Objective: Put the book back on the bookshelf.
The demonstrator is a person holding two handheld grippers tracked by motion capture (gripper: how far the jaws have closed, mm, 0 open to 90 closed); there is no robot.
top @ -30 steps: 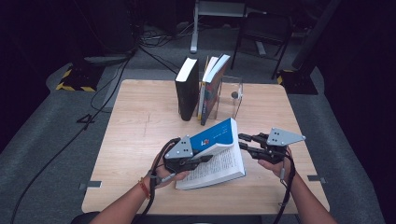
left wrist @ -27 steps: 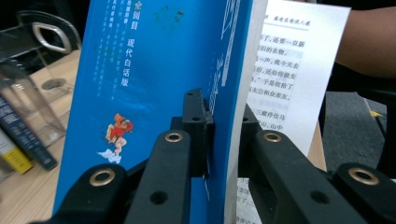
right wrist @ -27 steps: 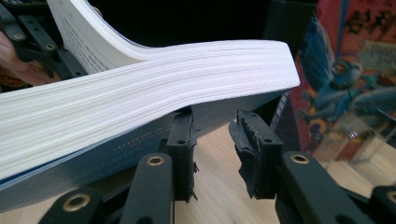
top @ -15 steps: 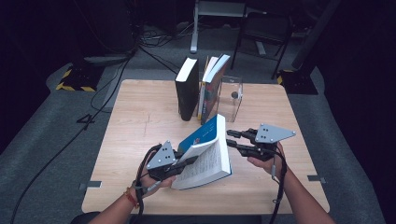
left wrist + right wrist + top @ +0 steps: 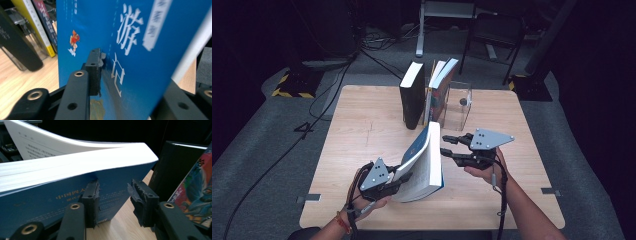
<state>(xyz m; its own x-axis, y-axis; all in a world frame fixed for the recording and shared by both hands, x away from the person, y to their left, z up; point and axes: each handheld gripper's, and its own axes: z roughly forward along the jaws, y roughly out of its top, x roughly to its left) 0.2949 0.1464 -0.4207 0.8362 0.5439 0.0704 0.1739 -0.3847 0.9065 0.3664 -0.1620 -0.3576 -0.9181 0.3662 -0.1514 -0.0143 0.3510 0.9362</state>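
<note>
Paperback book [image 5: 422,160] near the front edge of the surface [image 5: 362,130], propped steeply on its lower edge, blue cover to the left, white page block to the right. Looks thick and fairly heavy for its size, yet soft: likely to bend at the cover, sag and splay open if gripped on one side alone. Glossy cover, probably slippery under rubber pads. Best taken across the whole closed block, cover and pages together, never by a single loose cover.

Blue front with large white Chinese lettering, a small red-and-white figure and a pale band. Blue back with small gold print. White page edges, curving and parting a little in the right gripper view.

Left hand-held gripper [image 5: 401,176] at the lower near corner, jaws just opened wider, book between them. Near pad flat on the front cover, far jaw behind the pages, so apparently a loose hold keeping the book up. Right hand-held gripper [image 5: 445,144] just beside the back cover, jaws also just opened, parted with bare wood showing between the pads, gripping nothing.

Farther back, black book [image 5: 412,95] upright, two more books [image 5: 442,85] leaning beside it at a clear stand [image 5: 460,107], well apart from the paperback.
</note>
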